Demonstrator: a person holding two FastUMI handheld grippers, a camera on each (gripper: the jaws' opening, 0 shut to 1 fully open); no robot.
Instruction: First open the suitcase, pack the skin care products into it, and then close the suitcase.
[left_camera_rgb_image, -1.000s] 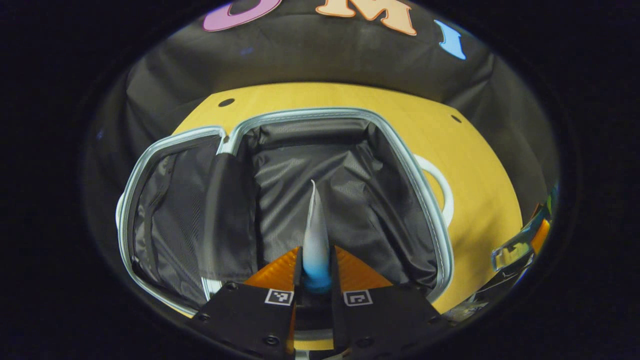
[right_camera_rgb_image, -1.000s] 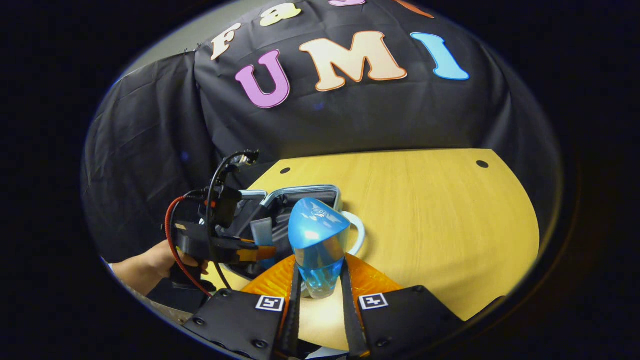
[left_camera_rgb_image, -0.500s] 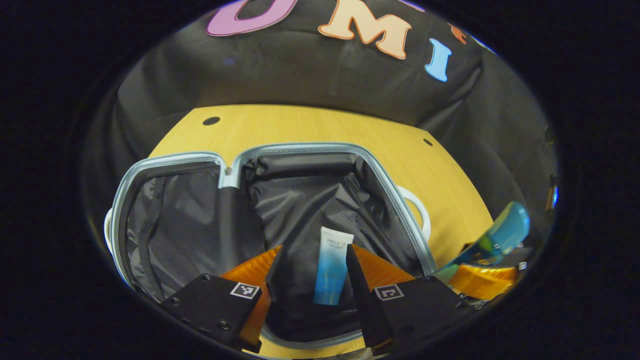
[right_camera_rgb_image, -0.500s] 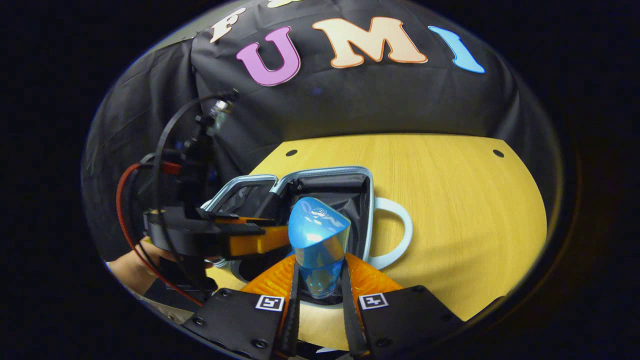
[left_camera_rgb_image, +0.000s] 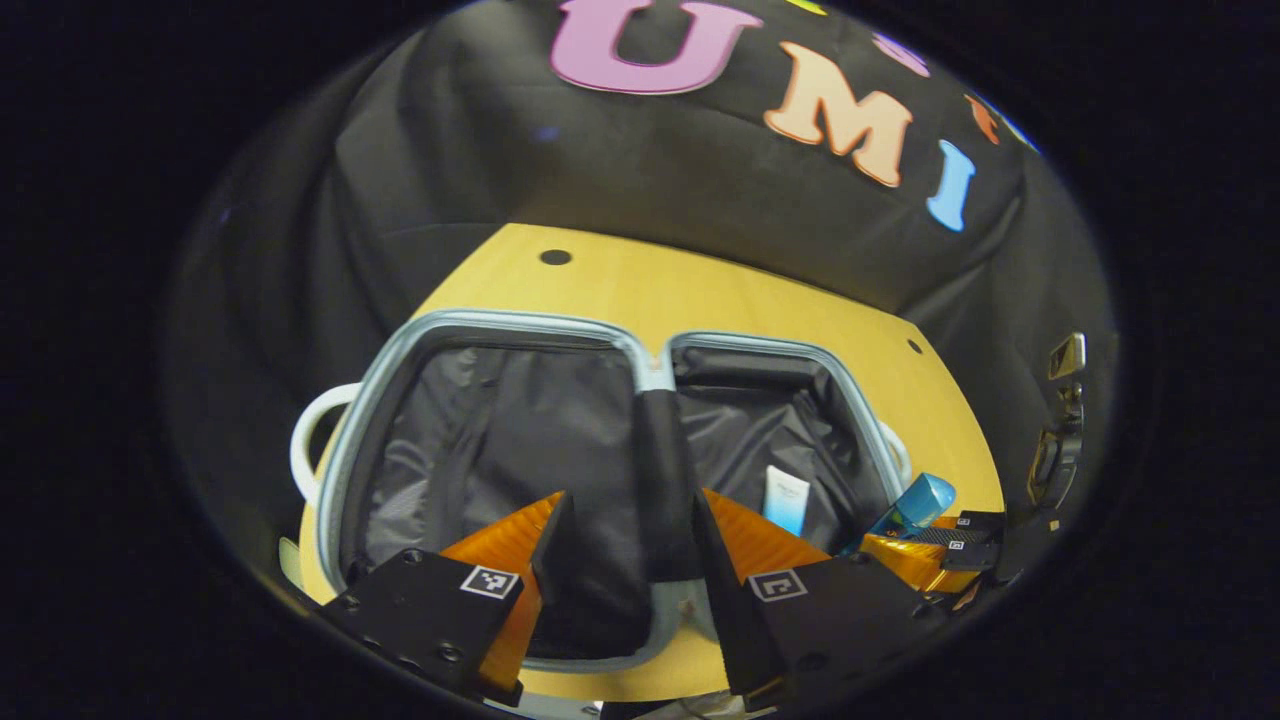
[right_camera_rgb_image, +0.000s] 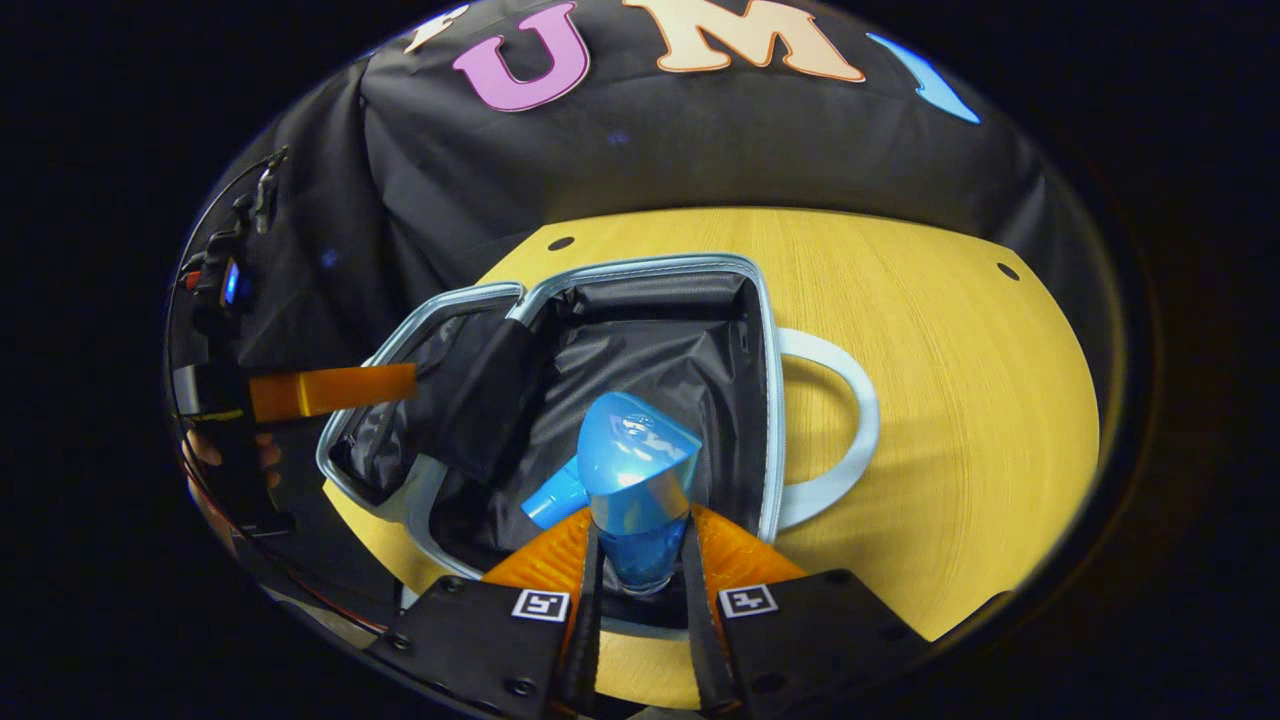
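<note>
Now, packing over the open suitcase (right_camera_rgb_image: 765, 420).
My right jaws (right_camera_rgb_image: 640, 560) pinch a blue bottle (right_camera_rgb_image: 635, 470) above its right half, where the tube (left_camera_rgb_image: 786, 500) lies; my left jaws (left_camera_rgb_image: 625, 550) hang spread, holding nothing.

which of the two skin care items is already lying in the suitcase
The white-and-blue tube lies loose on the suitcase lining. The blue bottle is clamped in the right gripper.

A yellow wooden table (right_camera_rgb_image: 950, 380) carries the open suitcase (right_camera_rgb_image: 765, 400) lying flat
</note>
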